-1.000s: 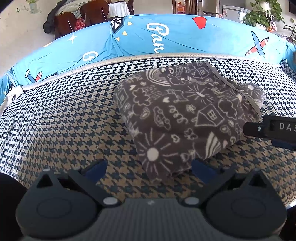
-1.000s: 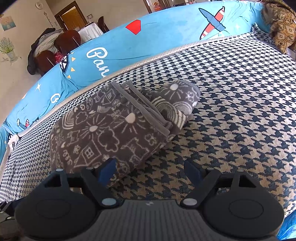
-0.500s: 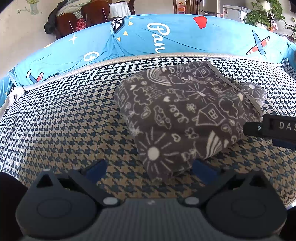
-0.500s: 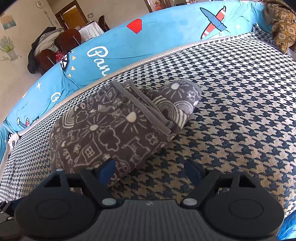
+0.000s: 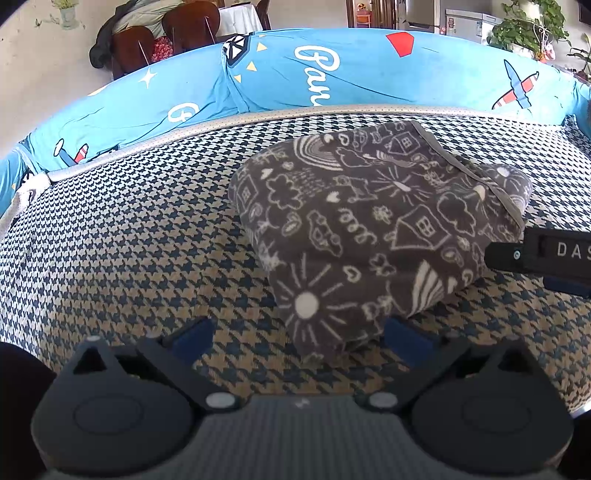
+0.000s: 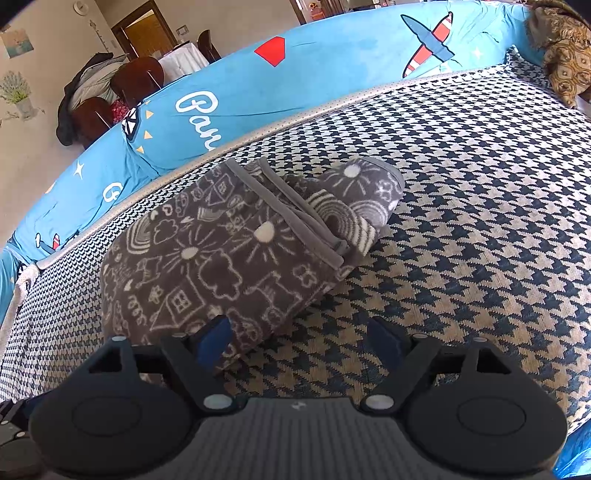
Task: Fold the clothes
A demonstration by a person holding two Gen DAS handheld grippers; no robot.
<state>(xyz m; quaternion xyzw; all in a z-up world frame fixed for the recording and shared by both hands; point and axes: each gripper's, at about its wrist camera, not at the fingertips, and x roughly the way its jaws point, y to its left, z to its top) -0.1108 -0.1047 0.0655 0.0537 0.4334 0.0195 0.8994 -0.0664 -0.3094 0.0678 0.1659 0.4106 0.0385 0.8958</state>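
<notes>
A grey fleece garment [image 5: 373, 229] printed with white doodles lies folded into a thick bundle on the houndstooth surface [image 5: 129, 240]. My left gripper [image 5: 297, 338] is open just in front of the bundle's near corner, with nothing between its blue pads. A part of the right gripper's black finger [image 5: 532, 253] shows at the bundle's right side. In the right wrist view the same folded garment [image 6: 236, 251] lies ahead and to the left. My right gripper [image 6: 299, 338] stands open, its left pad [image 6: 212, 338] over the bundle's near edge, pinching nothing.
A blue padded wall [image 5: 332, 77] with plane prints curves along the far edge of the surface. A brown patterned cloth [image 6: 561, 55] lies at the far right corner. Bare houndstooth stretches left of the bundle and to its right [image 6: 480, 221]. Chairs [image 5: 155, 33] stand beyond the wall.
</notes>
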